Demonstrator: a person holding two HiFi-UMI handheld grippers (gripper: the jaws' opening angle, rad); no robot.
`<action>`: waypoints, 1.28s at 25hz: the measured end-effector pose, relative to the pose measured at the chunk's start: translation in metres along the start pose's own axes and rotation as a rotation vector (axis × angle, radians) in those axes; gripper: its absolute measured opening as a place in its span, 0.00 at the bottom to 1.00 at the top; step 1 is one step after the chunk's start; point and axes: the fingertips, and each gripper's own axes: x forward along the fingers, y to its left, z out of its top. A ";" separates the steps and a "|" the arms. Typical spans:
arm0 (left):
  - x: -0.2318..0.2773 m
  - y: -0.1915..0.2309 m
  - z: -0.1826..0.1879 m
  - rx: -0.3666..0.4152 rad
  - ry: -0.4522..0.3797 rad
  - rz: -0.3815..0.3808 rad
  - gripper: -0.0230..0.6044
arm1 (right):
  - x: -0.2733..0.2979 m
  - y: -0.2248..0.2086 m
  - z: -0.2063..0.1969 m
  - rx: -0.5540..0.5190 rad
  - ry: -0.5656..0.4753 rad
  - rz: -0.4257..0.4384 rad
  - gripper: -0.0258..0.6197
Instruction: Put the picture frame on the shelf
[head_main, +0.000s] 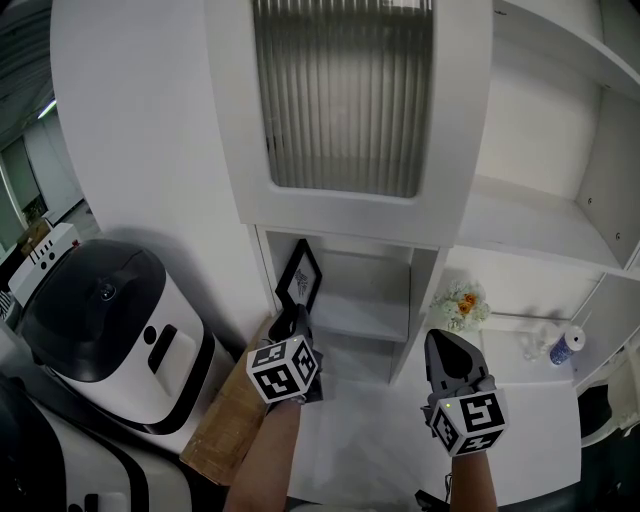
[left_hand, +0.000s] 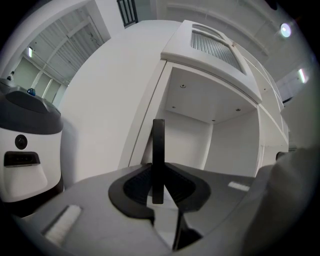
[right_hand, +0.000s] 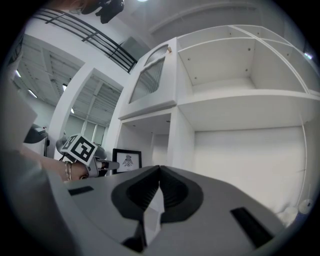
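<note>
The left gripper (left_hand: 159, 186) had its jaws closed narrowly on the picture frame (left_hand: 158, 155), the pads pressing either face of the black frame, which stood upright and edge-on between them. The frame was at the mouth of the lower left compartment of the white shelf (head_main: 365, 318), close to that compartment's left wall. Whether its bottom edge touched the board I could not tell. The right gripper (right_hand: 159, 176) hung level in front of the divider to the right, its jaws together with nothing between them. Above the compartment was a door with ribbed glass (head_main: 340, 95). A small bunch of flowers (head_main: 461, 303) sat at the left end of the next shelf board, just beside the divider. A white appliance with a black lid (head_main: 110, 320) stood left of the shelf.
</note>
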 end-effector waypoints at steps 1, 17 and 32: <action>0.001 0.000 0.000 -0.006 0.004 -0.001 0.16 | 0.000 0.001 0.000 -0.001 0.001 0.002 0.05; 0.013 -0.002 -0.004 0.009 0.050 0.039 0.17 | -0.003 0.008 0.000 -0.013 0.004 0.026 0.05; -0.016 -0.004 -0.004 0.032 0.041 0.004 0.34 | -0.006 0.020 0.003 -0.006 -0.014 0.057 0.05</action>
